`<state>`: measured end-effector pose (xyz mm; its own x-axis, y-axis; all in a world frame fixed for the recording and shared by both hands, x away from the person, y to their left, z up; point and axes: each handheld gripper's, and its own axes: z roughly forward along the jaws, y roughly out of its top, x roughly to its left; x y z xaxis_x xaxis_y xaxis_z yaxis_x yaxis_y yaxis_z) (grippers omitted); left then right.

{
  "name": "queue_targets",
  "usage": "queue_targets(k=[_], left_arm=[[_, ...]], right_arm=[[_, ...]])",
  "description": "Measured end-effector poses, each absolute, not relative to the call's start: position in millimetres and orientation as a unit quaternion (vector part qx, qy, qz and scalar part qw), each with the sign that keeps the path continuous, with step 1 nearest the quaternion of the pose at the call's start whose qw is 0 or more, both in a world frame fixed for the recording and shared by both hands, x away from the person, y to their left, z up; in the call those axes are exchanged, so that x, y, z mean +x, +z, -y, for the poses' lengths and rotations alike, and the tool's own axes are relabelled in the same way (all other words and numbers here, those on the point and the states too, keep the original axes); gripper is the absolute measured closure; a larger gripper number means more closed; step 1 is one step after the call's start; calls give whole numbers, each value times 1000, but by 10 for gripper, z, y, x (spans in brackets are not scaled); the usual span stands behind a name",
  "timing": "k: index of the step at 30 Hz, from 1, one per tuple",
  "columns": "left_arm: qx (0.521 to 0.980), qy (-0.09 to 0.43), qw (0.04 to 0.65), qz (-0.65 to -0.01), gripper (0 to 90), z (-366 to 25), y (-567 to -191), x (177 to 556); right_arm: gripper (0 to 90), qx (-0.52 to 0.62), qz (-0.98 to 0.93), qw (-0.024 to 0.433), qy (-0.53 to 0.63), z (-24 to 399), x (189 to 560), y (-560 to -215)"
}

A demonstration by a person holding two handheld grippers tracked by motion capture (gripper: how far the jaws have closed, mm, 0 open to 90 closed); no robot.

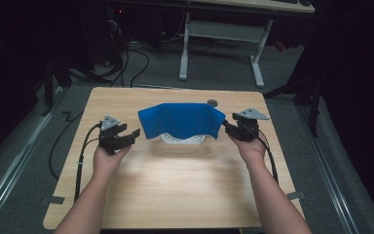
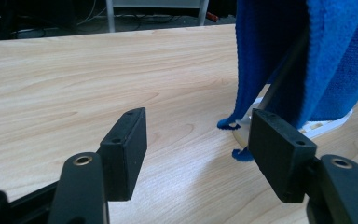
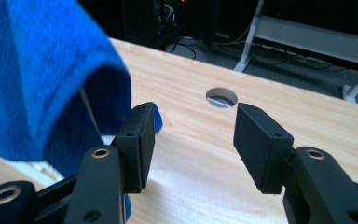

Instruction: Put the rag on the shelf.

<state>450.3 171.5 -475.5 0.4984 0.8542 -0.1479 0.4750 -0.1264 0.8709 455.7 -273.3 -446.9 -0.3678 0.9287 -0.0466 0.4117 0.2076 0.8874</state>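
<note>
We see the left gripper (image 1: 129, 135) and right gripper (image 1: 230, 126) both released, jaws wide, nothing between them. The blue cloth (image 1: 181, 120) hangs draped over the white rack (image 1: 183, 139), between the two grippers, just off each one's tips.

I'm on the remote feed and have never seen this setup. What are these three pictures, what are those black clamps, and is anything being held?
A person works at a wooden table with a hand-held two-jaw clamp in each hand: the left gripper and the right gripper. The high view looks down from above; the other two pictures come from cameras riding on each gripper, looking along its black jaws. A blue cloth hangs draped over a white rack. Both grippers stand open beside the cloth's ends; nothing is held.
</note>
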Motion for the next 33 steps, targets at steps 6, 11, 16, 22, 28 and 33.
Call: queue_targets(k=[6,11,16,22,28,33], left_arm=[[727,201,476,-453,378,-1754,-4771,4388],[731,197,475,-449,377,-1798,-4818,4214],[733,184,477,-449,374,-1917,-4918,3924],[735,165,481,-449,372,-2008,-4996,3681],[754,154,460,-444,370,-2048,-5139,3304],[763,128,451,-446,370,-2052,-5240,3034]], right_arm=[[485,467,-709,309,429,2767,4456,-4490],[484,464,-717,301,424,2793,4331,-4491],[481,447,-718,312,433,2788,4090,-4494],[468,434,-724,314,434,2767,3878,-4524],[460,434,-737,297,424,2711,3492,-4704],[502,445,-731,298,422,2704,3102,-4998]])
